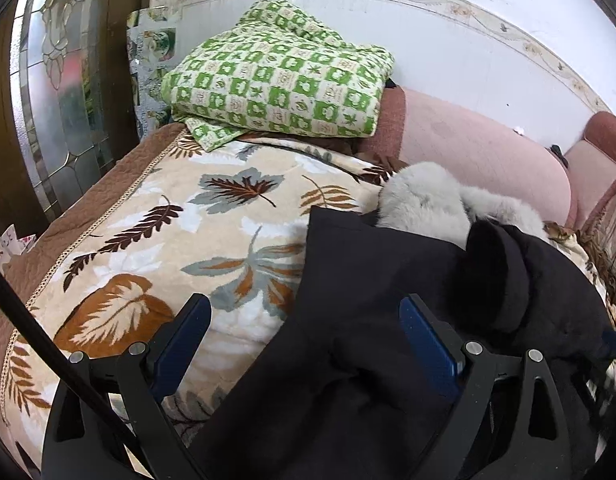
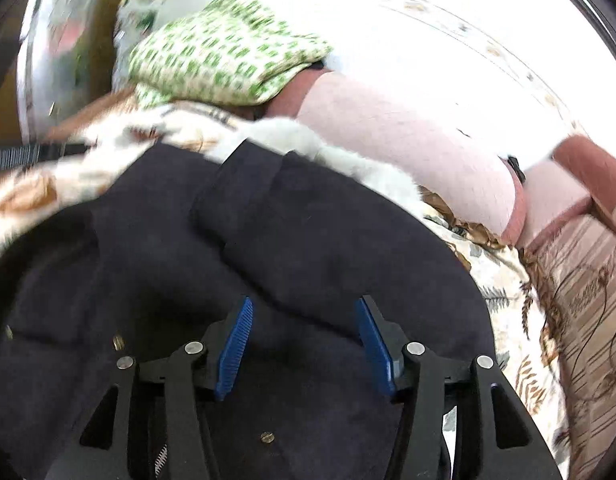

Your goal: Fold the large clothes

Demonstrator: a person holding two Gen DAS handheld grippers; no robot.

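Right gripper (image 2: 303,320) hangs unclenched over the black coat (image 2: 227,248), nothing between its pads, probably to take a fresh hold. Left gripper (image 1: 303,332) likewise released, straddling the coat's edge. One coat, on the leaf-print blanket (image 1: 147,216); fur collar (image 1: 424,200) at 1 o'clock. One green folded quilt (image 1: 275,80) at 12.
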